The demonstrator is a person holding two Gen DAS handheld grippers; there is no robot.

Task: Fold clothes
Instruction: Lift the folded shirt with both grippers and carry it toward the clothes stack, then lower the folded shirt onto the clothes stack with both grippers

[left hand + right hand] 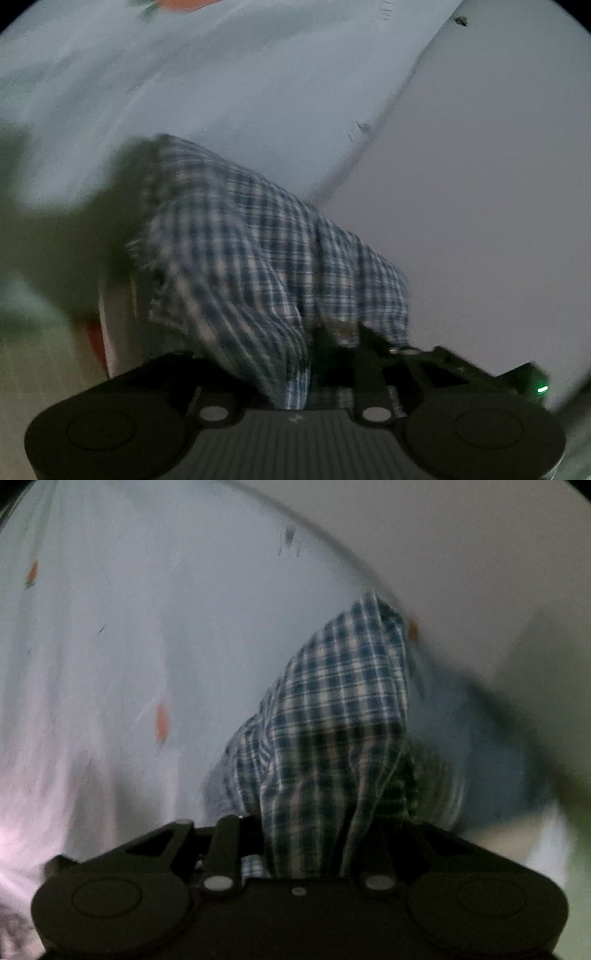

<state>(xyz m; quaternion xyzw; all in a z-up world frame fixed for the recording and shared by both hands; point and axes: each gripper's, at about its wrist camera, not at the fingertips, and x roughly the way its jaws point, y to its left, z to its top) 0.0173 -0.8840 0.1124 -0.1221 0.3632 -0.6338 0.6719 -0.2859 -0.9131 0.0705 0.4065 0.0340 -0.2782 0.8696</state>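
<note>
The plaid garment [236, 236] fills the middle of the left wrist frame, draped over the left tongs [314, 369] and bunched between their fingers; whether the pads press it I cannot tell; a pale sheet with orange prints [184, 74] lies behind; in the right wrist frame the same cloth [332, 720] rises from the right tongs [306, 849], grip likewise unclear.

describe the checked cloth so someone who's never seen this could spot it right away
A pale sheet dotted with small orange-red prints fills most of both wrist views. In front of it, the cloth hangs bunched, running down into each gripper's fingers. It is the only patterned fabric with a grid: a blue, dark and white plaid, against the plain sheet and bare wall.
</note>
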